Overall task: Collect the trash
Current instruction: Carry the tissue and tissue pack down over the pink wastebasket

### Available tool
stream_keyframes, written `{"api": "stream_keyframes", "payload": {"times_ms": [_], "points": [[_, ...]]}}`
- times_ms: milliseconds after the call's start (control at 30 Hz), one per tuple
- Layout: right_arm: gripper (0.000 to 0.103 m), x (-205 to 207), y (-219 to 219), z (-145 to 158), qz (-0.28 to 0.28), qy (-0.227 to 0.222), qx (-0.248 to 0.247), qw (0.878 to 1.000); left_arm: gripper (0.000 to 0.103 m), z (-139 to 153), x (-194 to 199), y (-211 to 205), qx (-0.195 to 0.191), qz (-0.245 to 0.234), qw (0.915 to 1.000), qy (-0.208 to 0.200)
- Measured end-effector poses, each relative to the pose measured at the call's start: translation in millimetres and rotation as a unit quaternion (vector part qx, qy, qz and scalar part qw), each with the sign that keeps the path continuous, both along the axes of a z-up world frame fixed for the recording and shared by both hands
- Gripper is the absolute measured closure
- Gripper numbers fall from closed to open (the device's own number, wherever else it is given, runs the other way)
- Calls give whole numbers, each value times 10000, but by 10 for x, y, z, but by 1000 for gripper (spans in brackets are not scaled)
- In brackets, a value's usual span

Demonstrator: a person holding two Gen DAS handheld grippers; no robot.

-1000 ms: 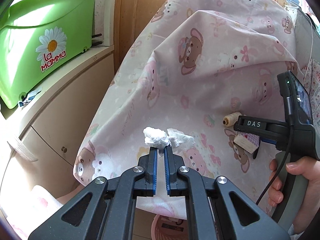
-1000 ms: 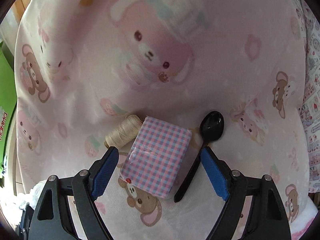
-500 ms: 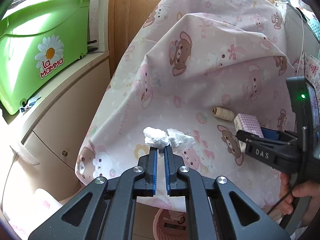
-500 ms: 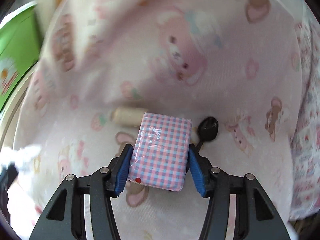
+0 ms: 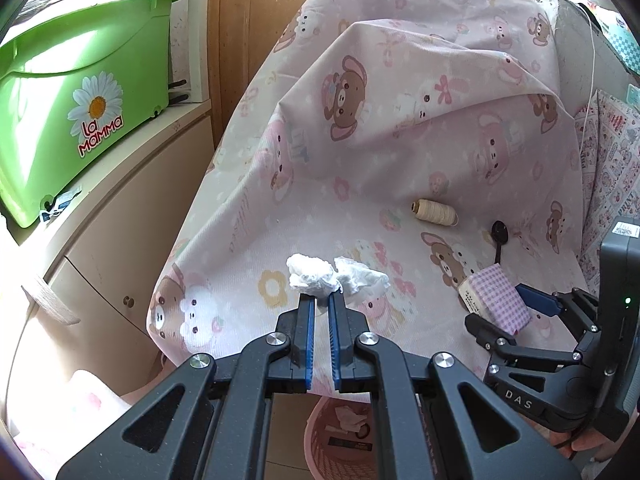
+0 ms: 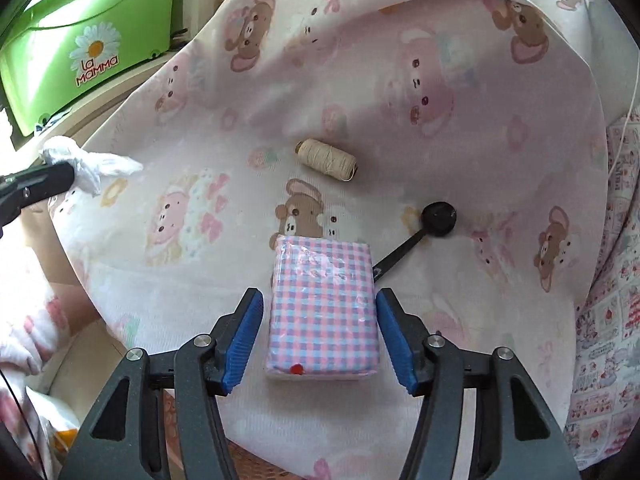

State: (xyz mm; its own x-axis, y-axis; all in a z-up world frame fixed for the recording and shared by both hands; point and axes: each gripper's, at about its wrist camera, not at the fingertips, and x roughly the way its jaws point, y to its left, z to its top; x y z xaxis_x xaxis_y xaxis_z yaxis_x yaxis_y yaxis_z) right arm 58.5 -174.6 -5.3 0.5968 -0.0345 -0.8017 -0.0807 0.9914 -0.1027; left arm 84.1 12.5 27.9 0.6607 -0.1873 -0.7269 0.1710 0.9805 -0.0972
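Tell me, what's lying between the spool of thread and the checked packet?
Nothing but the printed cloth. In the right wrist view, only bare bear-patterned fabric separates the spool of thread from the checked packet.

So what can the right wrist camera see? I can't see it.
The right hand-held gripper stands open around a pink checked packet on a teddy-bear cloth. Behind it lie a spool of thread and a black spoon.

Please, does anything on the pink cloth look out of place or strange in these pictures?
Nothing is spilled or broken. One oddity: the checked packet sits between the right gripper's jaws, but they have just been opening and gaps show on both sides. The left gripper is shut on a crumpled tissue.
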Motion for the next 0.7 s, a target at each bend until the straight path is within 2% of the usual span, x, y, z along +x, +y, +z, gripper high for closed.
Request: {"api": "stream_keyframes", "payload": {"times_ms": [33, 167, 300, 333, 367, 400, 500, 700], "points": [[20, -11, -14, -6, -101, 6, 178, 9998, 97, -7, 5, 6, -25, 12, 10000, 19], [18, -10, -95, -103, -550, 147, 719, 9958, 97, -1, 1, 22, -11, 33, 10000, -13], [18, -1, -200, -111, -1090, -114, 583, 9923, 97, -8, 3, 29, -15, 25, 10000, 0], [22, -5, -206, -105, -1042, -140, 594, 9927, 97, -12, 1, 27, -14, 20, 10000, 6], [31, -11, -198, -100, -962, -122, 585, 9936, 97, -11, -4, 25, -4, 11, 10000, 2], [47, -19, -185, -93, -902, -90, 510, 9946, 97, -6, -9, 26, 8, -1, 10000, -11], [47, -100, -223, -20, -798, -300, 529, 9950, 97, 32, -35, 34, 70, 13, 9999, -104], [47, -355, -468, 310, -562, -822, 1215, 9876, 97, 94, -122, 44, 27, -25, 9999, -136]]}}
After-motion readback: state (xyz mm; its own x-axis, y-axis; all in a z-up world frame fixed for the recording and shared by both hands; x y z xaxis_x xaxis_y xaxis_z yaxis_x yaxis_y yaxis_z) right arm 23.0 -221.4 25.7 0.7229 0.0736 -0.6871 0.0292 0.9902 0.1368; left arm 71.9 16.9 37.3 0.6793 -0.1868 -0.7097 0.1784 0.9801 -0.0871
